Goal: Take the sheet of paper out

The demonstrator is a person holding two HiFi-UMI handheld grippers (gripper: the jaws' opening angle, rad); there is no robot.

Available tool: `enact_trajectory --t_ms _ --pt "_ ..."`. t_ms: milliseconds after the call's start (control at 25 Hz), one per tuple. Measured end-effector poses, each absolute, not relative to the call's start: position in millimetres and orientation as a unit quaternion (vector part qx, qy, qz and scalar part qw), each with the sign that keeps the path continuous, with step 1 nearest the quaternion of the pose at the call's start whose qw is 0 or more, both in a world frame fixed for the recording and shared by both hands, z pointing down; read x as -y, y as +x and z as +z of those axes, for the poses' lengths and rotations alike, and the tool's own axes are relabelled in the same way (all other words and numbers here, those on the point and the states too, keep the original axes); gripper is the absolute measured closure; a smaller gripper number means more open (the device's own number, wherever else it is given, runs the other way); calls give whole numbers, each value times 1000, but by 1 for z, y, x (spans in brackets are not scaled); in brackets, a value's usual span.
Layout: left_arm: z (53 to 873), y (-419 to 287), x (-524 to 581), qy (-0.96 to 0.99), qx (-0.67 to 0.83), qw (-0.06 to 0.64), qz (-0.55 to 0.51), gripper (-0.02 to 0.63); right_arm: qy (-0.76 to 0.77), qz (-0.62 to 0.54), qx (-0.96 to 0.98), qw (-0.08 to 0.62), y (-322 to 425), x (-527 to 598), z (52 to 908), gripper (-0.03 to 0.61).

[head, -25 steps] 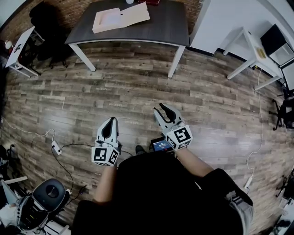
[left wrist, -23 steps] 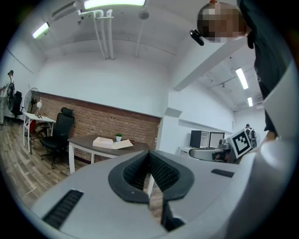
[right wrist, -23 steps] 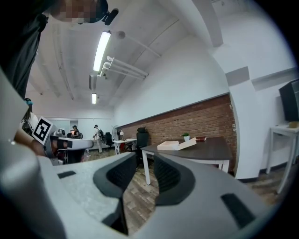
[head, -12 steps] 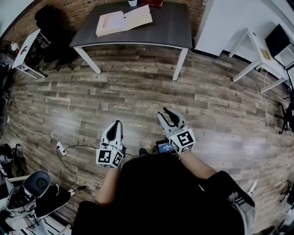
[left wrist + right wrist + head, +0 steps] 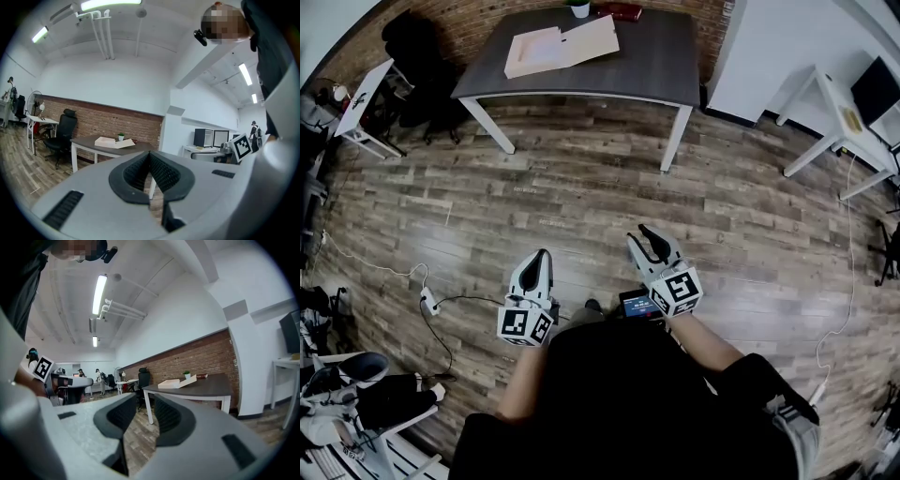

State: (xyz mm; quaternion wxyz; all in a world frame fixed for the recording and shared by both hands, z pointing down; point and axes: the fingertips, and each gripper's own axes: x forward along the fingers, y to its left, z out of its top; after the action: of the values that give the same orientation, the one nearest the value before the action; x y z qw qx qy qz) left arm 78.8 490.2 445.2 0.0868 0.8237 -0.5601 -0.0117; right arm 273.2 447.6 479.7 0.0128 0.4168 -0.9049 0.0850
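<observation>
A flat tan box [image 5: 561,49] lies open on the dark table [image 5: 656,56] far ahead, with a pale sheet-like surface in its left half. It also shows small in the left gripper view as the box [image 5: 114,141] and in the right gripper view as the box [image 5: 177,383]. Both grippers hover over the wood floor, well short of the table. My left gripper [image 5: 542,253] has its jaws together and empty, its pads [image 5: 161,171] meeting at the tip. My right gripper [image 5: 645,231] stands open with floor showing between its pads [image 5: 169,417].
A small potted plant [image 5: 579,9] and a red book [image 5: 622,11] sit at the table's far edge. A black chair [image 5: 412,56] and a white desk [image 5: 361,94] stand left, another white desk [image 5: 825,103] right. Cables and a power strip [image 5: 427,300] lie on the floor.
The table and box have slid lower in the head view as I walk toward them. Both grippers keep their pose in front of me; the jaws have not changed.
</observation>
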Motion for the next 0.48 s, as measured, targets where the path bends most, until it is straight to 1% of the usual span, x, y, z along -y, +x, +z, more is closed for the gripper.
enact_trajectory --t_ms 240,480 --pt "453 68 -487 816 570 93 -12 618 410 86 908 16 265 -441 487 456" --pt "464 56 -461 814 571 107 -27 618 411 85 907 27 259 -420 492 456"
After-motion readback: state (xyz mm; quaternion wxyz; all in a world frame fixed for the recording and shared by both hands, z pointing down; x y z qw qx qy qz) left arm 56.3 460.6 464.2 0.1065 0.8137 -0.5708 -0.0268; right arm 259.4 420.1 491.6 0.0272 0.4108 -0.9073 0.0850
